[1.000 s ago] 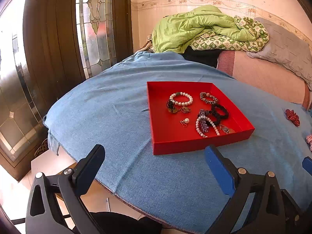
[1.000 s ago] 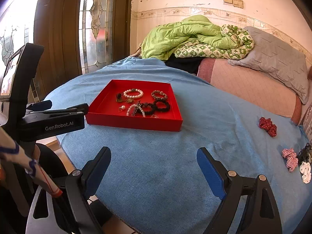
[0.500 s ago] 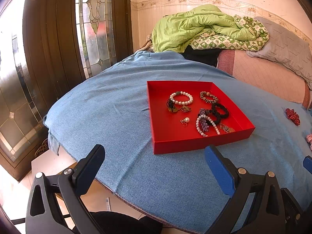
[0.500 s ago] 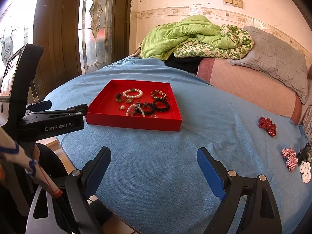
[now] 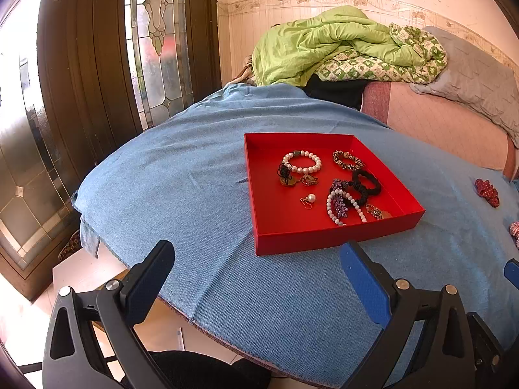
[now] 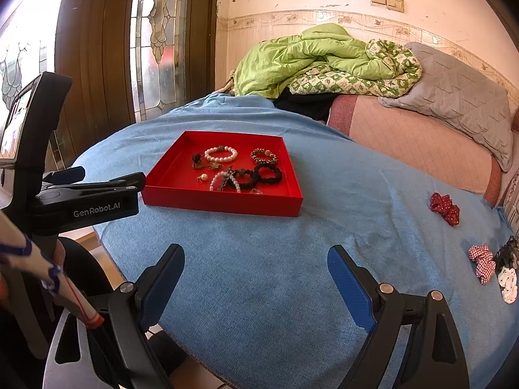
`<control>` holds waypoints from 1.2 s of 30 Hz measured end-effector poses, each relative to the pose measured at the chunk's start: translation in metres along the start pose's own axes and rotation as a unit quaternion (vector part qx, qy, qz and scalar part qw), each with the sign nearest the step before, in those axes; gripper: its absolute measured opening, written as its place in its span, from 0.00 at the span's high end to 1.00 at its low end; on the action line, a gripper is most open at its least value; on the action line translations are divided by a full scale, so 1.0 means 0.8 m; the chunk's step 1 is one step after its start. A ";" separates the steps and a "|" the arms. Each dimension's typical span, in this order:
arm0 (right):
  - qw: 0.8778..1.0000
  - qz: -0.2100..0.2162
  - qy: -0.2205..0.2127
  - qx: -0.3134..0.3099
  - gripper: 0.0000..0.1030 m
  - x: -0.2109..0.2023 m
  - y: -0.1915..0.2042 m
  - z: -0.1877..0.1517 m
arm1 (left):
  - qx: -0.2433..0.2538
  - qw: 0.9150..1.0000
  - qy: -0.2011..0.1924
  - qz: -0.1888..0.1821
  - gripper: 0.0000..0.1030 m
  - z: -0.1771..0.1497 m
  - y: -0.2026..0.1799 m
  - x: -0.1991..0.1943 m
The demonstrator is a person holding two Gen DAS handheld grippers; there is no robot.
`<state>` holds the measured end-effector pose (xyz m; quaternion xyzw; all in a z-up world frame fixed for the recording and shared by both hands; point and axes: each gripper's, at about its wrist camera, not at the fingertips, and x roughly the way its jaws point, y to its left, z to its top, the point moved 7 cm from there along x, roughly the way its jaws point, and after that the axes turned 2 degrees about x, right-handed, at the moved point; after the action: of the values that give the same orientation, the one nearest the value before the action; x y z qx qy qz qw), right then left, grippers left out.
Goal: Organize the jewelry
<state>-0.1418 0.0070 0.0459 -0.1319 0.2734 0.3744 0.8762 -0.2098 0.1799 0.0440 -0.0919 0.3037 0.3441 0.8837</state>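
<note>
Jewelry [image 5: 327,184] lies tangled in the red tray [image 5: 324,243] just ahead of our left tool [image 5: 256,269]; both tools, right [image 6: 256,272] too, gape empty. We should single out one loose piece, approaching low.

Red tray [image 5: 324,236] lies flat ahead of the left tongs [image 5: 256,278], holding pearl bracelets [image 5: 301,162], black scrunchies [image 5: 366,183] and a pearl earring [image 5: 309,199]. Red scrunchie [image 6: 444,209] lies well apart, right.
</note>
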 end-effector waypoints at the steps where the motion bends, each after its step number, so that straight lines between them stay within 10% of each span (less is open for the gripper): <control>1: 1.000 0.000 0.000 0.000 0.10 0.000 0.000 0.000 | 0.000 1.000 0.000 0.000 0.01 0.000 0.000 0.000; 36: 1.000 -0.003 0.004 0.005 0.10 0.000 -0.006 -0.003 | 0.003 1.000 0.002 0.000 0.01 -0.003 0.001 0.001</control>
<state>-0.1392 0.0028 0.0443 -0.1296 0.2780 0.3697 0.8771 -0.2109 0.1797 0.0415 -0.0899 0.3065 0.3426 0.8835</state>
